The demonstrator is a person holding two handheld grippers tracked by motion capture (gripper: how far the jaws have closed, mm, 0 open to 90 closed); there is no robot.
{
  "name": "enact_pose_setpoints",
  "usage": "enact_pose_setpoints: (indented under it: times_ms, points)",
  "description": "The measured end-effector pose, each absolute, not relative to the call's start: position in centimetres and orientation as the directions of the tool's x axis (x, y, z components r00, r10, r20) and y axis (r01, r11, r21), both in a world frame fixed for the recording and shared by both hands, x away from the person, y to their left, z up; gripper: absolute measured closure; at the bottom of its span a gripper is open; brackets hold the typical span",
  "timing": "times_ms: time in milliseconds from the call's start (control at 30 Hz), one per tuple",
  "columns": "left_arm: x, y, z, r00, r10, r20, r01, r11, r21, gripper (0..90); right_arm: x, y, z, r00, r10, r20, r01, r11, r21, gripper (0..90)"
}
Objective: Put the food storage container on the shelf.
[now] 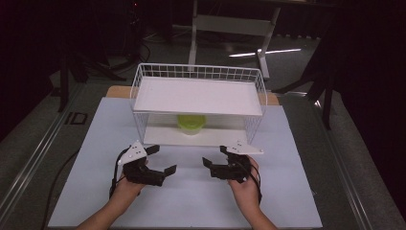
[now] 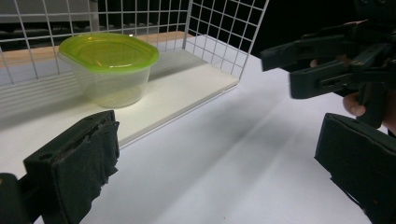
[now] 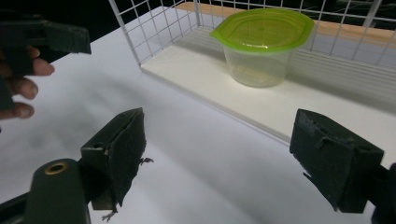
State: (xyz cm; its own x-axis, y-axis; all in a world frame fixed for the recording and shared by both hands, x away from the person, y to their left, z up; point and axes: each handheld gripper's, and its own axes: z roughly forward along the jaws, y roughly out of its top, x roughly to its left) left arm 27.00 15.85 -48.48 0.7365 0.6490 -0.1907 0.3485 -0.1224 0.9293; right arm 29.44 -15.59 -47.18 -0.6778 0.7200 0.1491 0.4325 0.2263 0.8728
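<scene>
Container (image 1: 191, 123) with green lid on lower shelf (image 1: 158, 136), probably near middle. Left gripper (image 1: 160, 159), right gripper (image 1: 214, 156): jaws apart, empty, before shelf front edge.

Clear container (image 1: 191, 125), green lid on, upright, on lower shelf (image 1: 160, 135) of white wire rack (image 1: 143, 81).

In the lower middle of the high view, two forearms come up from the bottom edge, each hand wrapped around a black tool. The left gripper (image 1: 162, 159) sits left of centre, jaws spread wide and angled toward the upper right. The right gripper (image 1: 215, 155) sits right of centre (its grey plate on top), jaws likewise wide apart with nothing between them, pointing upper left.
</scene>
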Motion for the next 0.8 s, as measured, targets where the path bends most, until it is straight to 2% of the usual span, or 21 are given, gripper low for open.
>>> enact_pose_setpoints:
  times_ms: [233,800]
  points:
    - [25.9,16.9,-48.1,0.740,0.645,-0.191,0.346,-0.122,0.930,0.5,28.1,-17.7,-47.0,-0.676,0.721,0.151,0.425,0.215,0.879,18.1]
    - [23.2,19.9,-49.7,0.732,0.650,-0.203,0.387,-0.152,0.910,0.5,24.8,-21.9,-47.1,-0.663,0.733,0.154,0.434,0.209,0.876,18.0]
